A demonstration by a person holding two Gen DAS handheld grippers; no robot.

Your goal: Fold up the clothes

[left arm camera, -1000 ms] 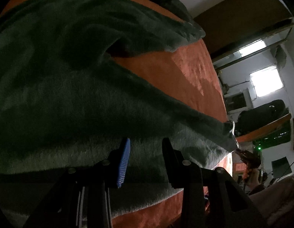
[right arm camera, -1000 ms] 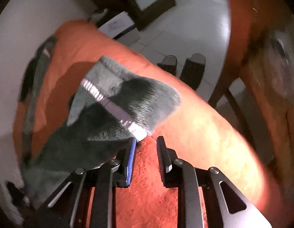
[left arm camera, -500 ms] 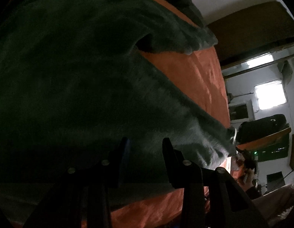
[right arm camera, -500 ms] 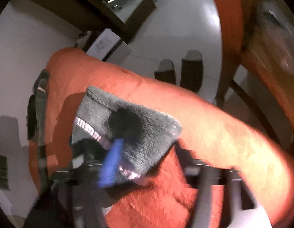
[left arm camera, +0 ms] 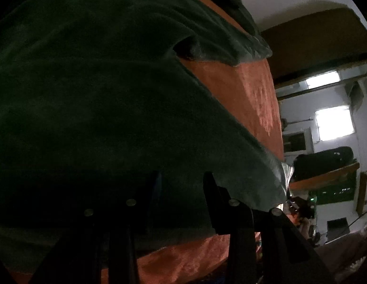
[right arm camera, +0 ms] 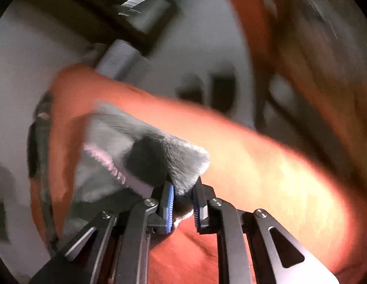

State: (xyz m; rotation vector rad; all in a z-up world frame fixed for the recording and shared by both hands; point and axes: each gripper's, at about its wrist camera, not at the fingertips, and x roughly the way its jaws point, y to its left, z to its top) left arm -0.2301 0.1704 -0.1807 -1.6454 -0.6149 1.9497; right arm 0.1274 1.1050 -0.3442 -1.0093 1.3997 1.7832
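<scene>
Fingers of the right gripper [right arm camera: 183, 203] pinch the grey fleece [right arm camera: 145, 156] corner; left gripper [left arm camera: 181, 198] fingers apart over it. Carry the corner level across the orange cover [right arm camera: 266, 179], keeping tension.

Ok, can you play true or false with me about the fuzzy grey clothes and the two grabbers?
1. The right gripper is pinching a corner of the fuzzy grey garment. True.
2. The garment lies on a blue cover. False: the cover is orange.
3. The left gripper has its fingers apart over the dark garment. True.
4. The garment has a zipper along one edge. True.
5. A pair of dark slippers sits on the orange cover. False: they are on the pale floor beyond it.
</scene>
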